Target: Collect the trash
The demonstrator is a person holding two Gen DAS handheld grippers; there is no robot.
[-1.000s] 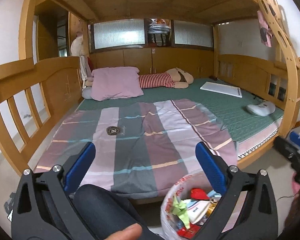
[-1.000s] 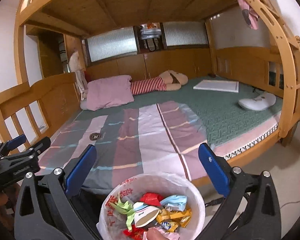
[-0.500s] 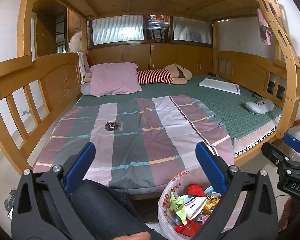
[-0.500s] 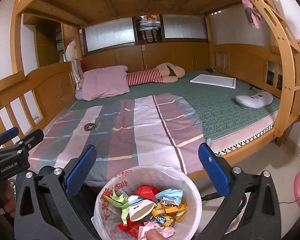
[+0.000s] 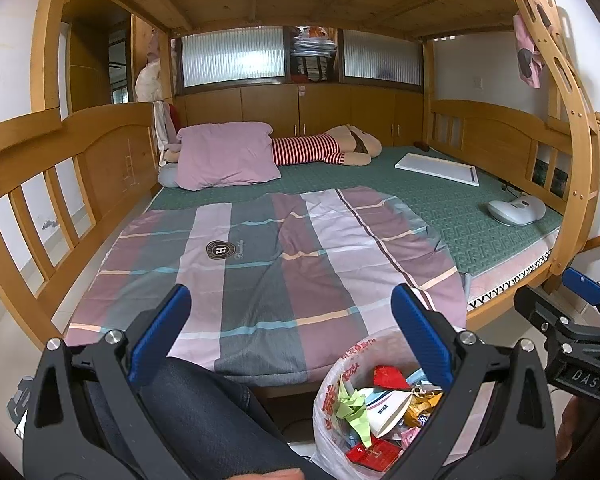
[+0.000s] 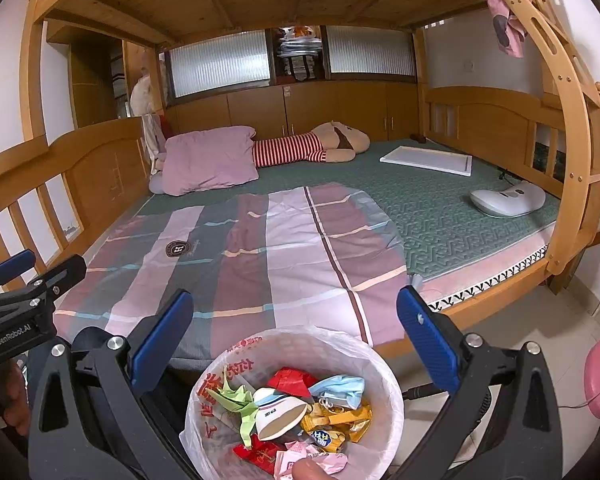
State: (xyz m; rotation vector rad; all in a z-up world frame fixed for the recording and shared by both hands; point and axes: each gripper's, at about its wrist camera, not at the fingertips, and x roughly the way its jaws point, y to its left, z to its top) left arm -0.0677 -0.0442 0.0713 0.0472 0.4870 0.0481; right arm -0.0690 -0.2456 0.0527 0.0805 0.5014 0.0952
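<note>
Trash (image 6: pixel 296 412) sits heaped in a bin (image 6: pixel 384 364) lined with a white bag, at the bottom centre of the right wrist view and the lower right of the left wrist view: a red wrapper, a green folded paper, a crushed paper cup, a blue face mask and yellow and pink wrappers fill it nearly to the rim. The bin stands on the floor (image 6: pixel 540 320) just beside the foot of the bed (image 6: pixel 440 208), probably so that anything picked off the bedding can be dropped straight in. The right claw (image 6: pixel 294 332) hangs above the bin with its blue pads wide apart and nothing between them, which suits a release point over the opening. The left claw (image 5: pixel 290 330) is also spread and empty, aimed over the striped blanket (image 5: pixel 284 256), with a denim-clad leg (image 5: pixel 204 420) below it at the lower left; the person seems to be sitting at the bed's edge. A fingertip (image 6: pixel 306 470) shows at the bottom edge of the right view. On the blanket and green mat (image 5: pixel 440 200) I can make out no loose litter; the pillow (image 5: pixel 224 154), plush toy (image 5: pixel 332 146), white board (image 5: pixel 438 164) and white device (image 5: pixel 516 210) look like belongings, so the collecting seems largely done.
</note>
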